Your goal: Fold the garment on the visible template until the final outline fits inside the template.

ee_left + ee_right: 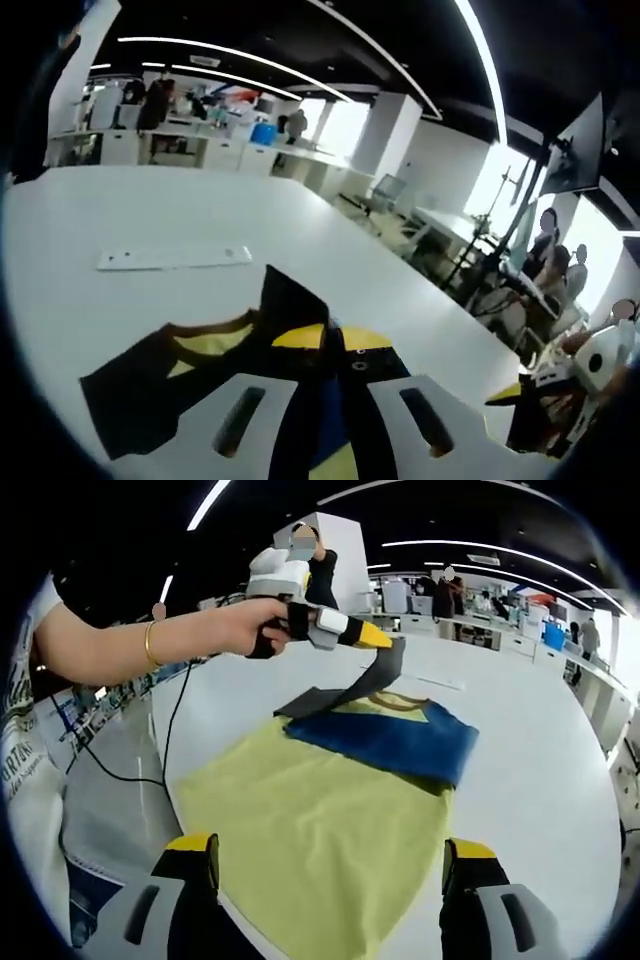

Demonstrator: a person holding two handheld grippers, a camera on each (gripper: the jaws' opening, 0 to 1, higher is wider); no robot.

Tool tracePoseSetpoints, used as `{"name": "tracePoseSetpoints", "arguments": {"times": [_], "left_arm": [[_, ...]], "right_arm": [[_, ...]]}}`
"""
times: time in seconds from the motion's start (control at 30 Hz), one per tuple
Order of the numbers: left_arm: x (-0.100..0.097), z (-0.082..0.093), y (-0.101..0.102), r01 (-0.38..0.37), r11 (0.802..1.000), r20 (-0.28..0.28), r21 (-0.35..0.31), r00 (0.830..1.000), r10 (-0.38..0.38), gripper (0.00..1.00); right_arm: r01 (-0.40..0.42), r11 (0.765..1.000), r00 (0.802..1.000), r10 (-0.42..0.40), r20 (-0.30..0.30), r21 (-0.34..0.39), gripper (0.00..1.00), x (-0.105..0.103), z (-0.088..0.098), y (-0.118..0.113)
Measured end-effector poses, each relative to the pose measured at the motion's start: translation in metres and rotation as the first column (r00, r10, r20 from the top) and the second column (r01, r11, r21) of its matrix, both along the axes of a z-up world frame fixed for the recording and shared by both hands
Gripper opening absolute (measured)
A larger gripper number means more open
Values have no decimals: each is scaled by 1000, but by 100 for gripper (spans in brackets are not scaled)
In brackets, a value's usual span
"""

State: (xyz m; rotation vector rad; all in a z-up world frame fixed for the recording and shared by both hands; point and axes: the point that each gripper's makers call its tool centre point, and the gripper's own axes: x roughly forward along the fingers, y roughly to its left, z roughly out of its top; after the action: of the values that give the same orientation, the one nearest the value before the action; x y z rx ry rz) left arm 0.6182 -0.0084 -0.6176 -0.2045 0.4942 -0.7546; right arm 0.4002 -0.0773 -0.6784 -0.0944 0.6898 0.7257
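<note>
The left gripper (385,640) is clenched on a dark sleeve or corner of the shirt (330,800), lifting it into a taut strip above the table (540,730); in the left gripper view that same dark cloth (290,300) runs up between the white jaws, the yellow tips almost meeting on it. The right gripper (330,865) hangs released, jaws wide apart over the near hem and holding nothing.

The shirt lies flat on the white table, mostly pale yellow, with a blue panel (385,742) folded across its far end and a dark part beyond that.

It is light, limp cloth, I judge: it will sag and drag rather than hold a shape, and may slide on the smooth top. Best taken by pinching at an edge or corner, such as the near hem corners, so a whole side folds over cleanly.

No template outline can be made out under or around the shirt; it may be covered. The near hem is cut off by the right gripper's jaws, and the exact part the left gripper holds is hard to name. A white strip (175,258) lies further off on the table
</note>
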Motion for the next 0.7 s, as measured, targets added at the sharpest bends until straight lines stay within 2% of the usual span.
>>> {"name": "tracePoseSetpoints", "arguments": {"times": [0.43,0.7], "left_arm": [[-15,-8,-39,100,995,8,20,995,-101,0],[-19,-23,-58,135,989,6,60,991,-135,0]], "right_arm": [[8,1000,1000,-8,-7,5,91,-1,-1,-3],[22,1000,1000,-22,-18,11,91,-4,-6,-6]]}}
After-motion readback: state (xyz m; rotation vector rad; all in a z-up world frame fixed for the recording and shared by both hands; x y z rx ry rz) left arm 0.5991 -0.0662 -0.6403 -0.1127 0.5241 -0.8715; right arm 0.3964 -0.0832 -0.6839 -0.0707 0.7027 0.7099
